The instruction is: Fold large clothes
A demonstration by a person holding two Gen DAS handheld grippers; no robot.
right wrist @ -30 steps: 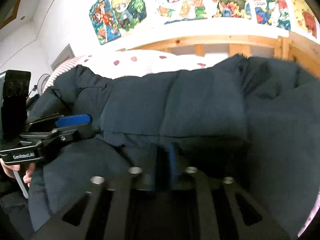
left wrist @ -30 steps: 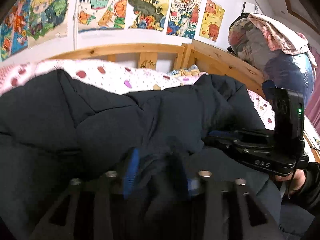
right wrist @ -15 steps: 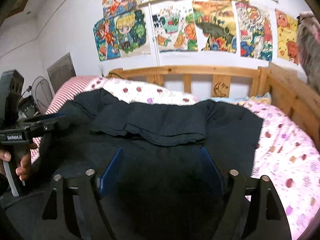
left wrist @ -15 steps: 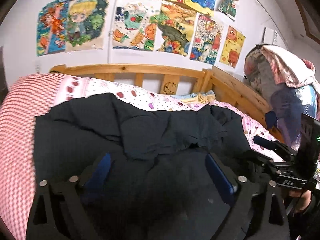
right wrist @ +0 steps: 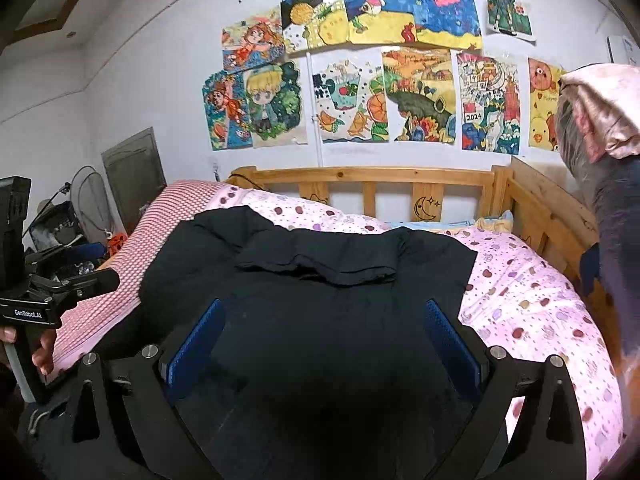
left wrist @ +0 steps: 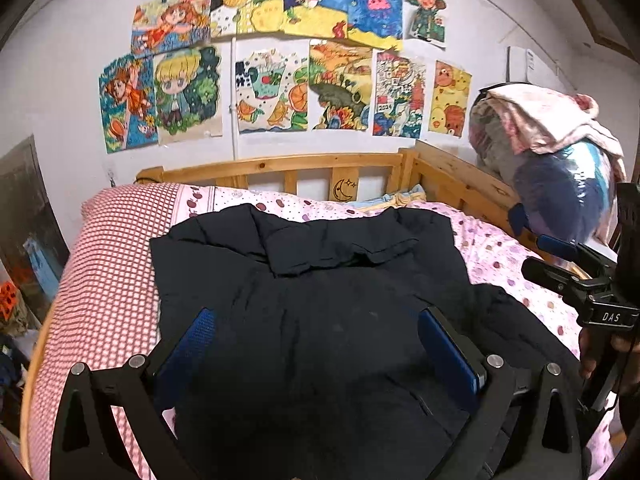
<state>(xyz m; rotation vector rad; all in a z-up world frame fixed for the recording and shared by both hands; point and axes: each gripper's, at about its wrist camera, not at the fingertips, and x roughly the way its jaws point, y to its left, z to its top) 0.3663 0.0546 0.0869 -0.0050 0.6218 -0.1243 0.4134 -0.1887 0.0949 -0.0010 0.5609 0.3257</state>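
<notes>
A large dark navy padded coat (left wrist: 320, 280) (right wrist: 320, 288) lies spread on the bed, its far part folded back toward me in a loose flap. My left gripper (left wrist: 318, 340) hangs above the coat's near part, open, nothing between its blue pads. My right gripper (right wrist: 324, 336) is likewise open and empty over the coat. In the left wrist view the right gripper (left wrist: 560, 264) shows at the right edge, held by a hand. The left gripper (right wrist: 76, 268) shows at the left edge of the right wrist view.
The bed has a pink spotted quilt (right wrist: 532, 296) and a red checked cover (left wrist: 104, 272). A wooden headboard (left wrist: 304, 168) and side rail (right wrist: 548, 216) bound it. Bagged bedding (left wrist: 560, 168) is stacked at the right. Clutter and a fan (right wrist: 88, 204) stand left of the bed.
Both grippers let go of the coat, opened wide and pulled back and up. The coat's lifted part now lies folded on the bed.
</notes>
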